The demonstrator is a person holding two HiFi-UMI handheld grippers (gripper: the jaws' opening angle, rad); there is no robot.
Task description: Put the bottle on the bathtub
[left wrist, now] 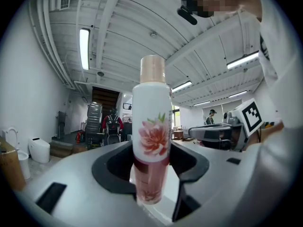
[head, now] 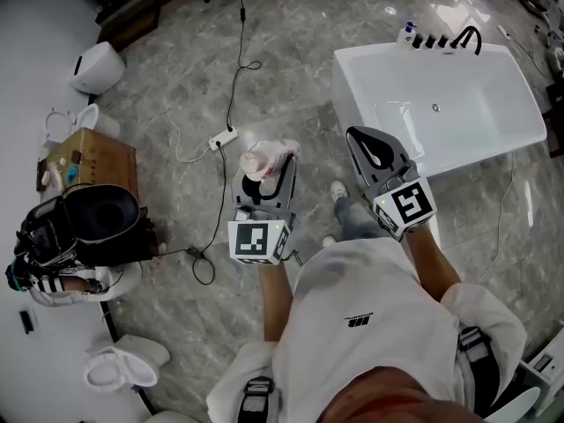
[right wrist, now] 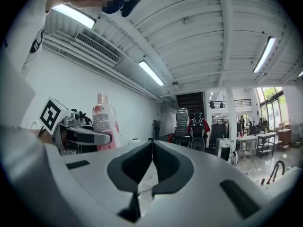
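Observation:
A white and pink bottle (head: 262, 161) with a flower print and a tan cap stands upright between the jaws of my left gripper (head: 264, 181), which is shut on its lower body. In the left gripper view the bottle (left wrist: 151, 136) fills the centre, pinched at the left gripper (left wrist: 151, 168). My right gripper (head: 375, 144) is held level beside it, over the near left corner of the white bathtub (head: 493, 144), jaws shut and empty. The right gripper view shows my right gripper (right wrist: 152, 148) closed, with the bottle (right wrist: 105, 122) off to its left.
Black faucet fittings (head: 445, 40) and a small pump bottle (head: 406, 33) stand on the tub's far rim. A power strip (head: 223, 137) with cables lies on the marble floor. At left are a wooden crate (head: 88, 157), a black bin (head: 101, 214) and toilets (head: 123, 364).

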